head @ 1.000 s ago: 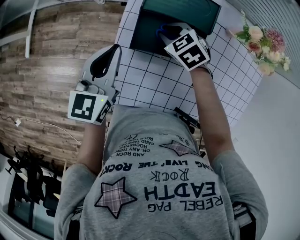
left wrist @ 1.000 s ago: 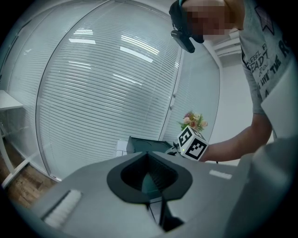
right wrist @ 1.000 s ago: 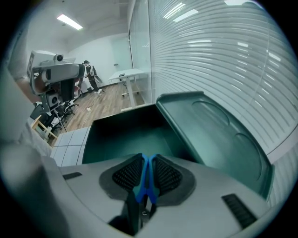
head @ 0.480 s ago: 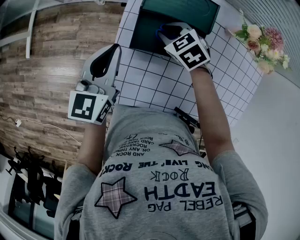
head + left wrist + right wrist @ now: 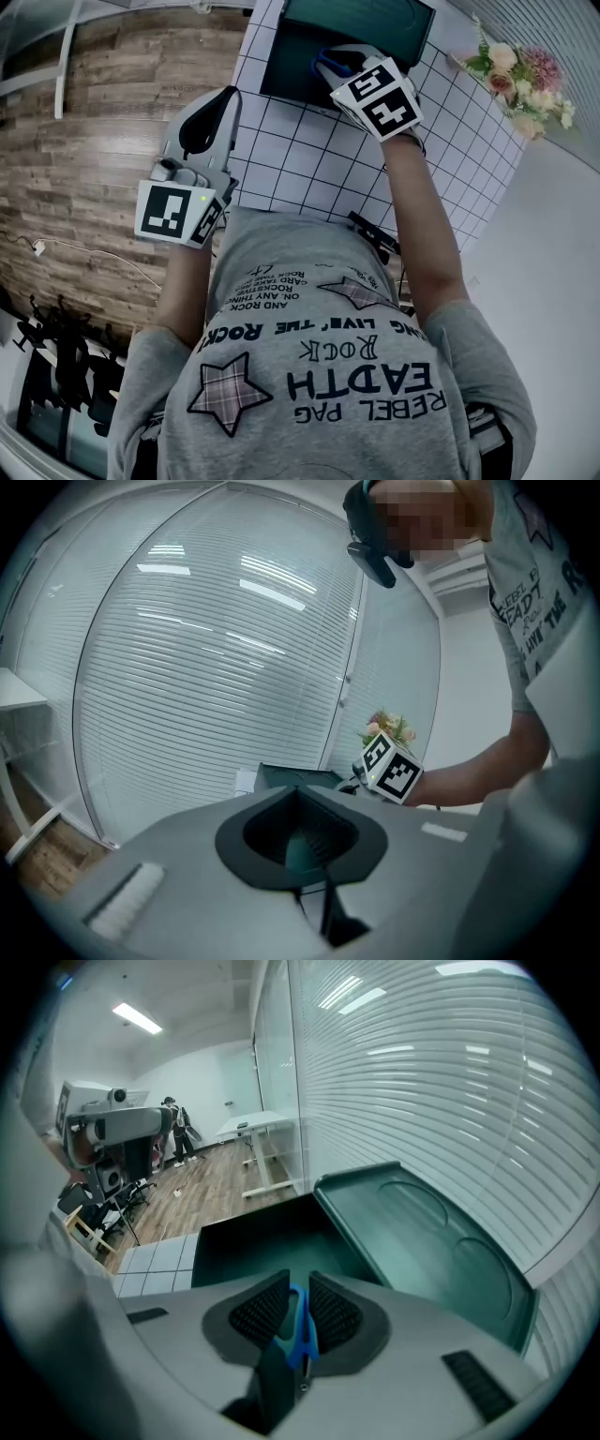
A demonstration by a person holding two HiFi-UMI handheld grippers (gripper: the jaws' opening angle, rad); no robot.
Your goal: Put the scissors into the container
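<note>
Blue-handled scissors [image 5: 298, 1327] sit between the pads of my right gripper [image 5: 298, 1309], whose jaws are closing on the handle. In the head view that gripper [image 5: 339, 64] hangs over the near rim of the dark green container [image 5: 292, 58], with a bit of the scissors [image 5: 324, 62] showing blue. The container [image 5: 246, 1241] is open, and its lid [image 5: 422, 1241] stands up behind it. My left gripper [image 5: 208, 114] hovers at the table's left edge, shut and empty. In the left gripper view my left gripper [image 5: 311, 857] points toward the container [image 5: 281, 776].
The container rests on a white grid-patterned tabletop [image 5: 309, 159]. A bunch of flowers [image 5: 520, 80] stands at the far right of the table. A small black object [image 5: 375, 239] lies at the near edge by my body. Wooden floor [image 5: 103, 122] lies to the left.
The right gripper has crept very slightly farther over the container. The left gripper has stayed where it was.
</note>
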